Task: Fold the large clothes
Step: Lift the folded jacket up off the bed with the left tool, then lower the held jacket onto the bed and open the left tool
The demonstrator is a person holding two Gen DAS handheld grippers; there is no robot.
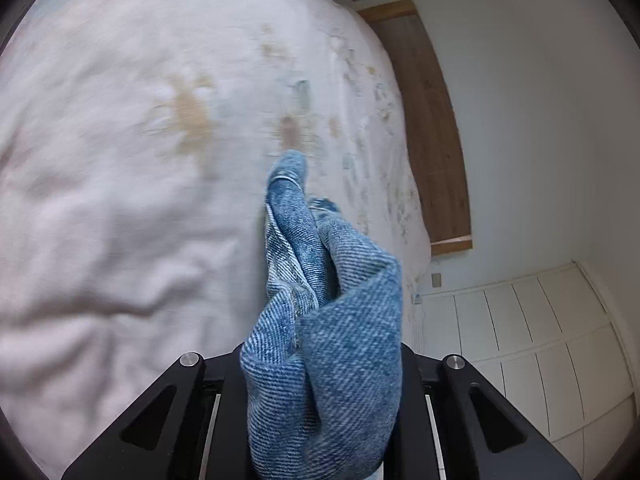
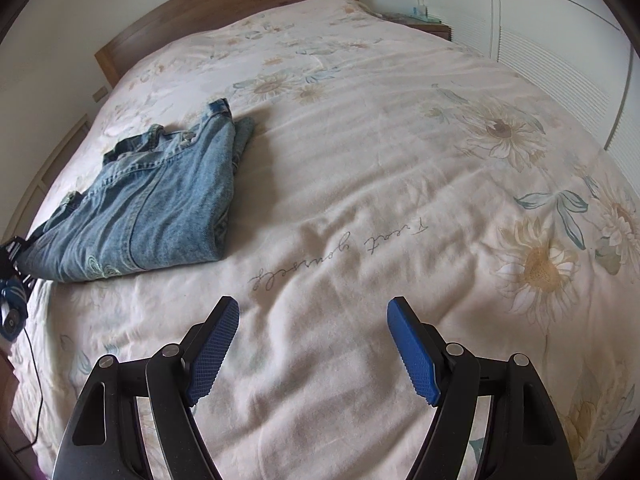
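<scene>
A blue denim garment point(image 2: 156, 200) lies partly folded on the left side of the bed in the right wrist view. In the left wrist view a bunched part of the denim point(image 1: 320, 320) fills my left gripper point(image 1: 320, 364), which is shut on it; the fingertips are hidden by the cloth. The left gripper shows at the far left edge of the right wrist view point(image 2: 12, 256), at the garment's corner. My right gripper point(image 2: 312, 312) is open and empty, with blue pads point(image 2: 212, 356), above bare bedding to the right of the garment.
A cream floral duvet point(image 2: 400, 160) covers the bed. A wooden headboard point(image 2: 224, 4) stands at the far end. White wardrobe doors point(image 2: 540, 40) are at the right. A nightstand point(image 2: 432, 26) sits beside the bed. A cable point(image 2: 38, 400) hangs at the left edge.
</scene>
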